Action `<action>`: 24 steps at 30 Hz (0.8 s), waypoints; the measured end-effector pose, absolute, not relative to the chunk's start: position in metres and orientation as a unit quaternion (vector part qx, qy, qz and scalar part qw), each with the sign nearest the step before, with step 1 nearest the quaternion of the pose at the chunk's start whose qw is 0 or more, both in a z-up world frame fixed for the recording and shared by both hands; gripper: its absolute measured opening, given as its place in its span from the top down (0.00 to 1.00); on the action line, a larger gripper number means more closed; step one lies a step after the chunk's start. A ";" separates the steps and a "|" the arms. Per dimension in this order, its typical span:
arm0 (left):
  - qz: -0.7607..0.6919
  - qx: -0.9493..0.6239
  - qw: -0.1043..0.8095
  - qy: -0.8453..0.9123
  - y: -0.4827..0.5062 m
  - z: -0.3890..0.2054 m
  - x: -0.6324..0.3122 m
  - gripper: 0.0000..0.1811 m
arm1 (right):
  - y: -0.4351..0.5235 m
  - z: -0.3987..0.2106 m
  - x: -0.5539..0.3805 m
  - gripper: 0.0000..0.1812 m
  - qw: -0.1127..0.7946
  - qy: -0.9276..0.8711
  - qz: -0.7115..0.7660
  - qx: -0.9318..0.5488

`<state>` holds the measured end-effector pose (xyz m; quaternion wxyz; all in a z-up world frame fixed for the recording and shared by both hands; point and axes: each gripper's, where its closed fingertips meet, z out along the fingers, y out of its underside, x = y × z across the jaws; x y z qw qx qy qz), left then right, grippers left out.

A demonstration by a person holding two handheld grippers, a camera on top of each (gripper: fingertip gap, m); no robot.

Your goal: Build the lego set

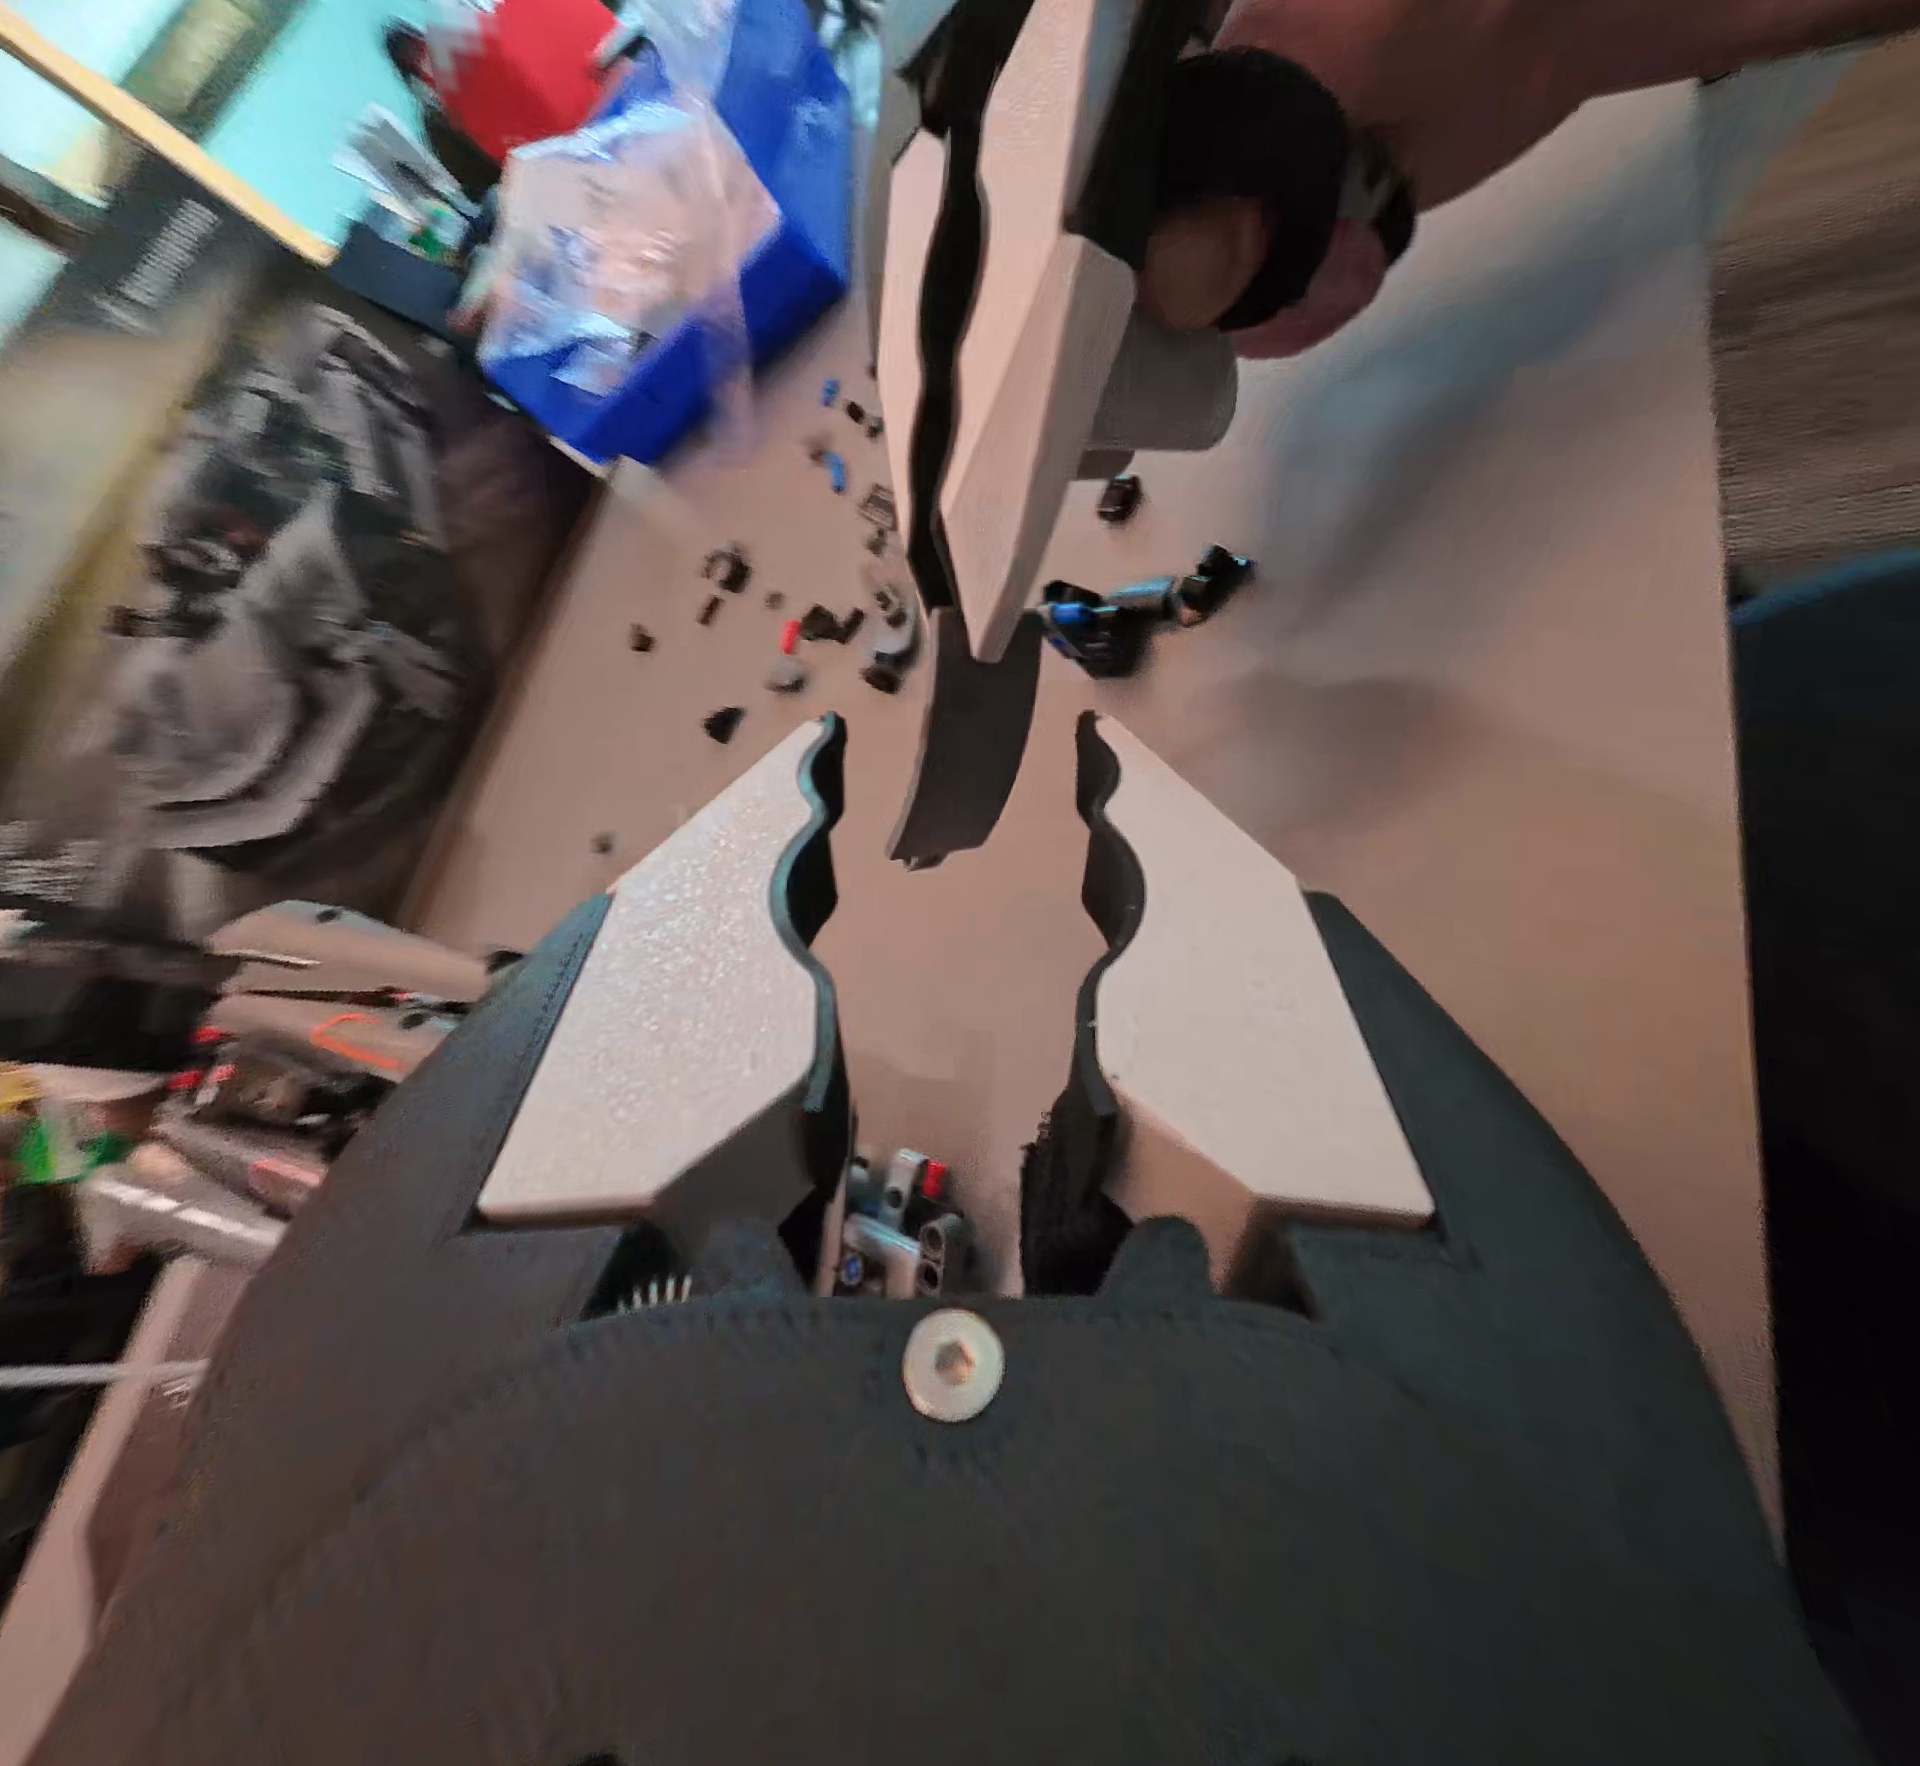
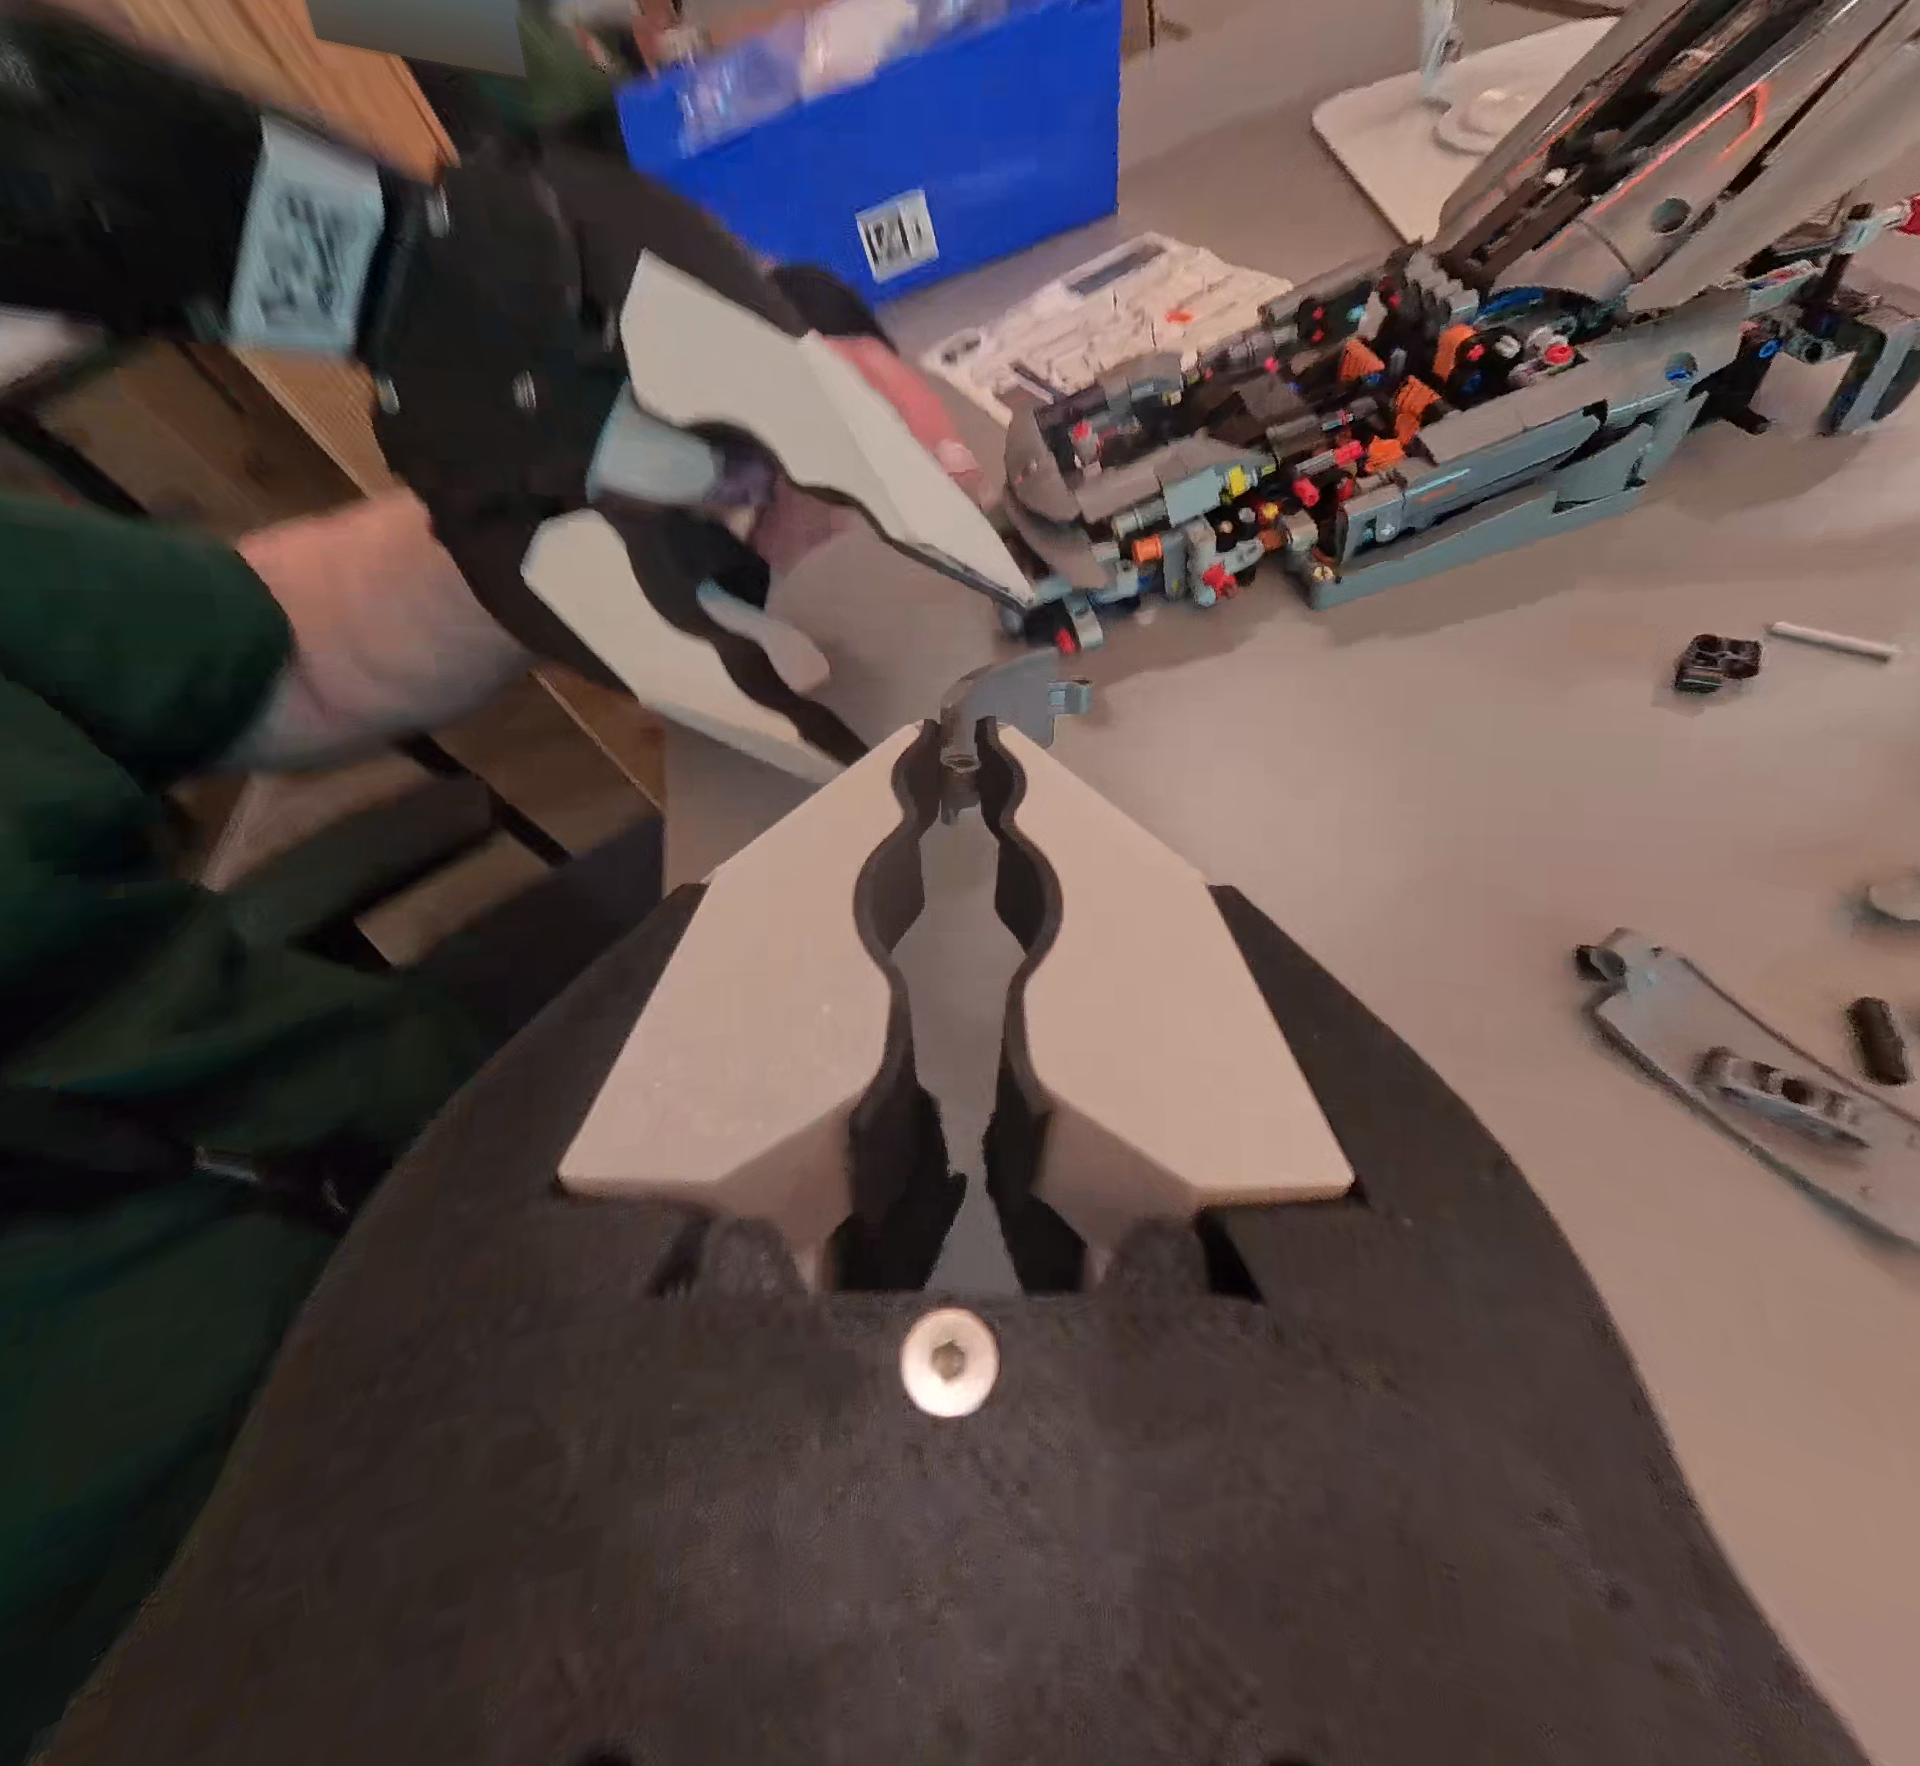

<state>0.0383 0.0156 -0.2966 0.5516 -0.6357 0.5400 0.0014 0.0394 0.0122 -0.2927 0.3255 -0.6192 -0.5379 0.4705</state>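
My right tool [image 2: 961,740] pinches the grey panel [image 2: 1013,693] by its edge; my left tool [image 1: 961,729] gapes, so a bump could twist it loose.

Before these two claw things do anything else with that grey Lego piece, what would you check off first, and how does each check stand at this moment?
1. Right gripper holds the grey panel piece: ok, pinched at the fingertips only.
2. Left gripper free to receive: ok, open and empty.
3. Piece lined up with the left gripper: ok, its tip hangs just ahead of the open jaws.
4. Lego model steady on the table: ok.
5. Where the piece attaches: cannot tell.
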 end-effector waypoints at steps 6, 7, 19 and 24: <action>0.141 -0.588 0.618 0.502 0.018 -0.276 0.031 0.76 | 0.021 -0.264 0.036 0.97 0.309 -0.410 0.602 -0.612; 0.159 -0.583 0.627 0.492 0.018 -0.272 0.028 0.75 | 0.020 -0.261 0.035 0.97 0.304 -0.396 0.619 -0.606; 0.294 -0.500 0.665 0.469 0.016 -0.242 0.030 0.80 | 0.020 -0.232 0.036 0.97 0.263 -0.281 0.733 -0.560; 0.331 -0.472 0.662 0.480 0.020 -0.237 0.037 0.90 | 0.012 -0.233 0.033 0.97 0.236 -0.272 0.747 -0.558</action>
